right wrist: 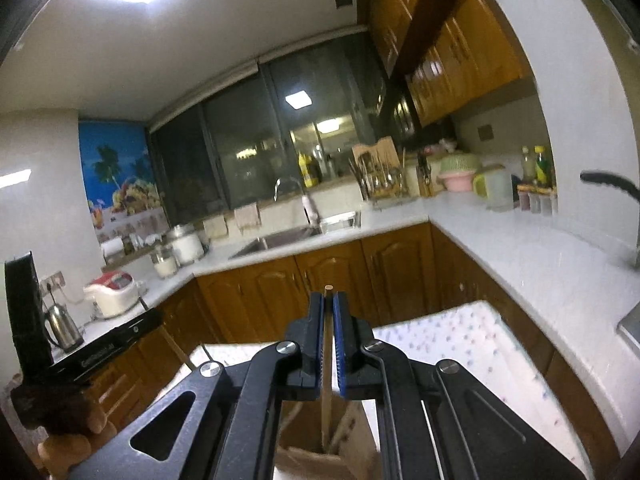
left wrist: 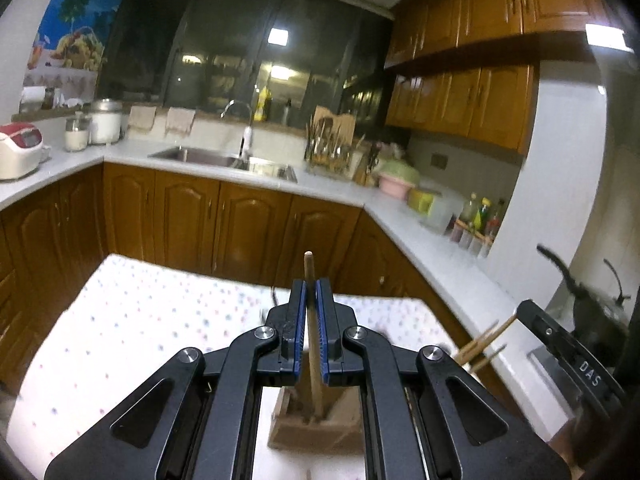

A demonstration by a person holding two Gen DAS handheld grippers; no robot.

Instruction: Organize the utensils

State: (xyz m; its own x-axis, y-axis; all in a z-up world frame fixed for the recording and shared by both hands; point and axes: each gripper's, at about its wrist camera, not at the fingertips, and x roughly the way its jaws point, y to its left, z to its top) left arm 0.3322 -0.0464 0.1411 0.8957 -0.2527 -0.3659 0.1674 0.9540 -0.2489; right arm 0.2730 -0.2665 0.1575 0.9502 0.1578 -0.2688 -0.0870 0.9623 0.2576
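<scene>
your left gripper [left wrist: 311, 292] is clamped on one chopstick [left wrist: 312, 344], its lower end in the brown holder [left wrist: 316, 428] on the dotted surface [left wrist: 140, 320]. your right gripper [right wrist: 329, 308] pinches another chopstick [right wrist: 327, 360] over the holder too. both seem nearly stowed; releasing remains.

White tablecloth [left wrist: 132, 320] with pastel dots; brown wooden cabinets [left wrist: 224, 224]; white counter [left wrist: 336, 192]; black grippers with blue pads [left wrist: 298, 332]; tan chopstick [left wrist: 314, 344].
</scene>
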